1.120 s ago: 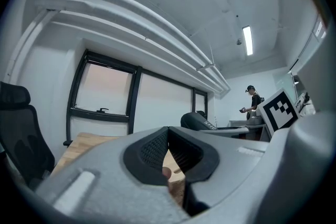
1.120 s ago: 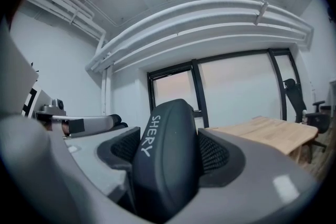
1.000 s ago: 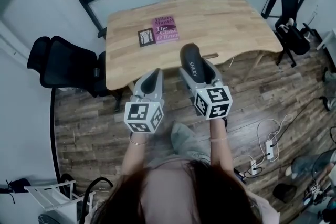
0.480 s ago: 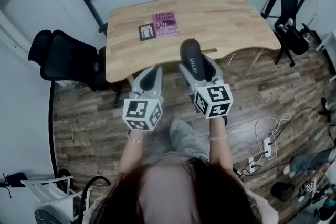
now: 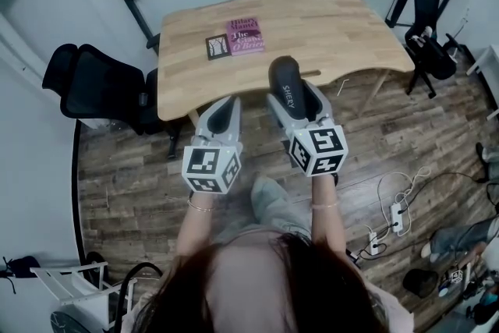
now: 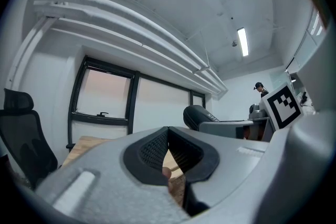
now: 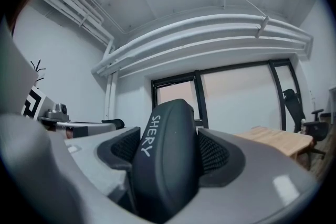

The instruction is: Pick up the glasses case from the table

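One glasses case (image 7: 165, 165), lettered SHERY

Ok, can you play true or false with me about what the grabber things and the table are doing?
1. The right gripper has the glasses case between its fingers. True.
2. The glasses case lies on the wooden table. False: it is off the table, held in the right gripper.
3. A pink book lies on the table. True.
4. The left gripper is gripping the book. False: its fingers are together on nothing, and the book lies apart from it.
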{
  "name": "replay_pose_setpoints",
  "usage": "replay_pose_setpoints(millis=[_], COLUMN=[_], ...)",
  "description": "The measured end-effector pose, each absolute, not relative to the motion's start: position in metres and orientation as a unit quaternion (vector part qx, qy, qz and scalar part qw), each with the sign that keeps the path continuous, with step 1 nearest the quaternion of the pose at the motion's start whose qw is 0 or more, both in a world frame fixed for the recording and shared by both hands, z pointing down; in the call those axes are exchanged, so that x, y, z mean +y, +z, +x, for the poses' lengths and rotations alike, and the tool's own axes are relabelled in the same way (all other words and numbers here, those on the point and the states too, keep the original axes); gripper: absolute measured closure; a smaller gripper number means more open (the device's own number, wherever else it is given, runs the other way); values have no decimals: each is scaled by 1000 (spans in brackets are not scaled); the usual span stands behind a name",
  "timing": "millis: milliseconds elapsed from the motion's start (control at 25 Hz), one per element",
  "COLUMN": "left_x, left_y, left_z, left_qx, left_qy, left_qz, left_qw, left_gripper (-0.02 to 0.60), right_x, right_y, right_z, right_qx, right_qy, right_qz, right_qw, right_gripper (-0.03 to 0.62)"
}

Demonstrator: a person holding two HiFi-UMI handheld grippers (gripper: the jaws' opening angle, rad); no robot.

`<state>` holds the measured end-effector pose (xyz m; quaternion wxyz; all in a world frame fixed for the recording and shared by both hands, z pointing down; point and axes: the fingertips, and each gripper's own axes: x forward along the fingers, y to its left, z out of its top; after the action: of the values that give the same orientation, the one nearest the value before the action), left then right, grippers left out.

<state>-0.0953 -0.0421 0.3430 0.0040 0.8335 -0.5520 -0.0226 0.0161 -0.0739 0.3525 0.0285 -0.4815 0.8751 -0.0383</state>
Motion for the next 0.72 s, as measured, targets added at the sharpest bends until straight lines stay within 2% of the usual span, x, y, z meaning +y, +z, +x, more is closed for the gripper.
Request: replay_pose_setpoints(millis=[720], left_x=[-18], left_y=[345], left_z=[-87], left_qx=[-547], left_qy=[-26], left_qz=[837], left_qw=[11], left_gripper=[572], right_x=[-44], right_y=[347], right_z=[25], right_qx=[874], right_qy=[-32], right_qz=[-483], right_qw=[33], right_gripper=[250])
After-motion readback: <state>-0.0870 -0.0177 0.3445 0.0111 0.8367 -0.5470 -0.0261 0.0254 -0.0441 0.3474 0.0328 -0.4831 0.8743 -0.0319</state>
